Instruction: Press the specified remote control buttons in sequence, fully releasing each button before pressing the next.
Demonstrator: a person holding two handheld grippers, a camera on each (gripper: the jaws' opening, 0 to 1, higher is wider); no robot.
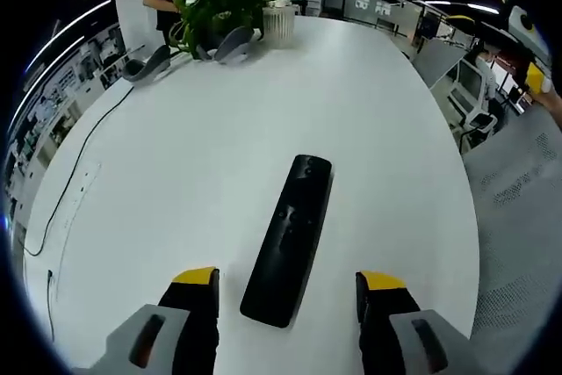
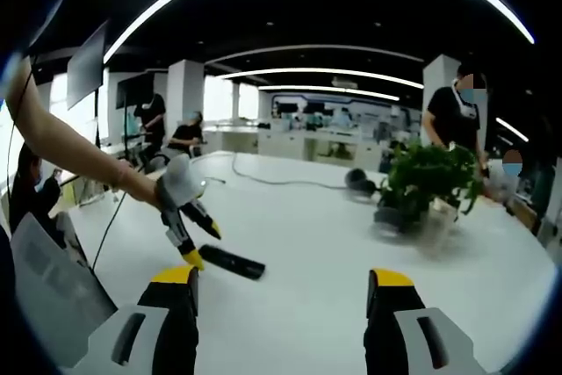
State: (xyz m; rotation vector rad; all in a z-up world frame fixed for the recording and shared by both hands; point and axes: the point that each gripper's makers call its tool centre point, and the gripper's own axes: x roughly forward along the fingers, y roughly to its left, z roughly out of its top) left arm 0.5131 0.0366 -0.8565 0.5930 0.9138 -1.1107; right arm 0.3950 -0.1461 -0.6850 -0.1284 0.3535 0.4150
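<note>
White surface [image 1: 176,155] carries a slim black remote [image 1: 288,239], its long axis running away from the spread left claw [image 1: 285,292] toward the plant [image 1: 224,2]; buttons look faint. Right claw [image 2: 281,292] gapes, clear of it.

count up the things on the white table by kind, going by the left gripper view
remote control: 1
potted plant: 1
white ribbed pot: 1
grey headsets: 2, the other further left
black cable: 1
total: 6
The left hand-held gripper is open, with the remote's near end between its jaws.
</note>
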